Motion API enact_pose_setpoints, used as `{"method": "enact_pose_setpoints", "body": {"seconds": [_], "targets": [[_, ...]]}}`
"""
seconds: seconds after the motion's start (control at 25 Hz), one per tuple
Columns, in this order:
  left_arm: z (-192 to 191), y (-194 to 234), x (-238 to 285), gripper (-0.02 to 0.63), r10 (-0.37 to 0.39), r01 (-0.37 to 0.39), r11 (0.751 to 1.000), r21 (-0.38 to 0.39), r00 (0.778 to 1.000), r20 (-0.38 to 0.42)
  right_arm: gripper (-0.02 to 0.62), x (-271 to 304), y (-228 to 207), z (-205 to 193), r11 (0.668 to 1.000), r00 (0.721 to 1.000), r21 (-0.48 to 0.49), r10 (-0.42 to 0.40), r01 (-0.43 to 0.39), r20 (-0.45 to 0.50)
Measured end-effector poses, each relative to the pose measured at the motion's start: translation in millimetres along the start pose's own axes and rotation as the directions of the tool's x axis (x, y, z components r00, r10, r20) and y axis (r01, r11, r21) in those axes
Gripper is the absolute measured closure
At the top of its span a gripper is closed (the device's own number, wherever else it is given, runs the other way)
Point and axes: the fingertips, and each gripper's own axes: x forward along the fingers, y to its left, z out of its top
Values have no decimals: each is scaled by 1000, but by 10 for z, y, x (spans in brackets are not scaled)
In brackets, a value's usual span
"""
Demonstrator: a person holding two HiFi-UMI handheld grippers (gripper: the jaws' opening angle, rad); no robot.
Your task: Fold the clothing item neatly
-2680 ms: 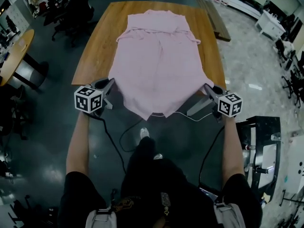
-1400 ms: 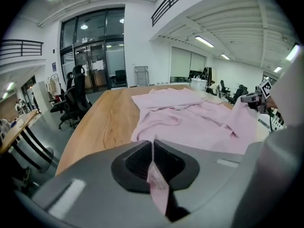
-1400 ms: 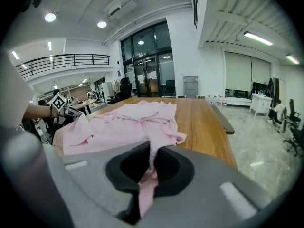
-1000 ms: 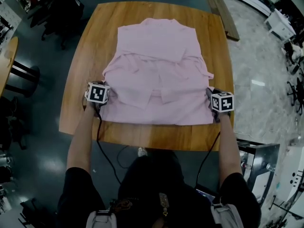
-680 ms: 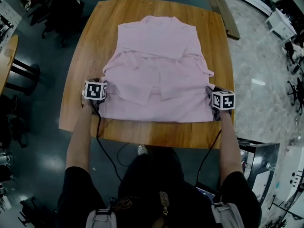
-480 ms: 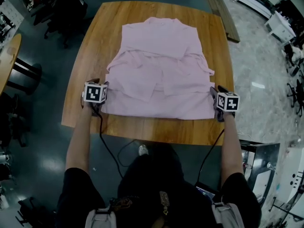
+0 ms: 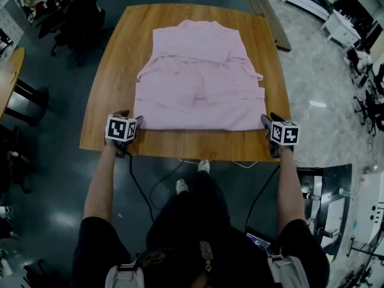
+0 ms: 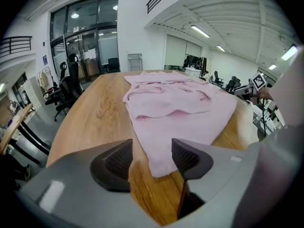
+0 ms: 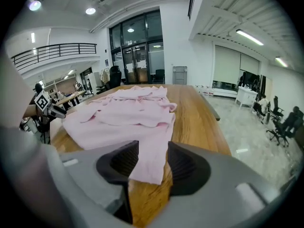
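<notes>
Claws nearest us: left claw (image 8: 151, 156) has just been opening and stands wide, pads clear of the cloth. The near-left corner of the pink garment (image 7: 198, 83) lies flat on the wood in the gap between the pads, not pinched. Right claw (image 9: 153, 163) has just been opening too. Its jaws are apart, and the near-right corner lies loose in the gap.

We see both claws at the garment's near corners, over the counter (image 7: 111, 65) close to its near edge. The garment's folded near edge runs straight and parallel to that counter edge, with a strip of bare wood between them. It sits folded and flat mid-counter.

We have a wide bare margin on the left and a narrow one on the right. The collar end stops just short of the far edge.

Off the counter: chairs (image 7: 78, 23) beyond the far-left corner, bench (image 7: 271, 20) off the far-right corner.
</notes>
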Motion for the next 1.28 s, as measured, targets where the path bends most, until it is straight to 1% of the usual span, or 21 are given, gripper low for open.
{"method": "enact_pose_setpoints", "body": {"seconds": [0.2, 0.28, 0.36, 0.4, 0.48, 0.52, 0.6, 0.72, 0.76, 0.84, 0.92, 0.96, 1.04, 1.08, 1.12, 1.16, 1.28], "targets": [[-203, -137, -68, 335, -20, 20, 1000, 14, 1000, -20, 414, -153, 179, -341, 1000, 999, -21, 15, -16, -42], [-233, -164, -68, 336, -22, 22, 1000, 7, 1000, -21, 413, -171, 210, -434, 1000, 998, -12, 21, -22, -51], [-240, -208, -34, 335, -27, 27, 1000, -3, 999, -25, 405, -168, 162, -501, 1000, 998, 12, 4, -3, -55], [-246, -234, -13, 336, -29, 29, 1000, -3, 999, -30, 389, -165, 121, -528, 1000, 998, 15, -15, 16, -55], [-248, -264, 21, 335, -29, 29, 1000, 10, 999, -43, 330, -157, 50, -535, 998, 997, -19, -59, 58, -50], [-237, -260, 35, 334, -27, 27, 999, 16, 998, -49, 322, -138, 47, -513, 997, 997, -42, -62, 60, -48], [-201, -247, 72, 336, -31, 31, 1000, 2, 998, -55, 322, -80, 75, -467, 998, 999, -48, -29, 27, -46], [-209, -257, 131, 336, -50, 46, 997, -60, 997, -60, 322, 0, 60, -443, 999, 999, 31, 18, -17, -31], [-226, -260, 150, 336, -51, 47, 996, -70, 997, -65, 322, 35, 55, -438, 999, 999, 42, 27, -25, -31], [-244, -288, 194, 347, -58, 52, 996, -67, 995, -84, 322, 116, 46, -440, 999, 998, 29, 35, -34, -55], [-239, -336, 242, 384, -73, 67, 996, -57, 991, -109, 324, 189, 42, -470, 999, 994, 14, 44, -43, -96], [-229, -356, 259, 412, -82, 76, 995, -57, 990, -118, 352, 220, 58, -487, 998, 992, 10, 57, -56, -112], [-204, -366, 263, 469, -96, 87, 994, -70, 988, -125, 466, 253, 125, -492, 996, 989, -1, 87, -88, -123], [-193, -360, 252, 512, -98, 89, 993, -77, 987, -125, 515, 251, 164, -484, 995, 988, -8, 97, -98, -121], [-187, -352, 235, 528, -100, 90, 993, -81, 987, -124, 535, 239, 201, -478, 994, 988, -16, 102, -105, -119], [-188, -340, 211, 535, -100, 90, 992, -83, 988, -120, 541, 216, 234, -477, 994, 987, -23, 105, -109, -119], [-219, -261, 104, 540, -89, 80, 994, -78, 990, -108, 545, 96, 329, -474, 993, 987, -18, 116, -119, -113]]}}
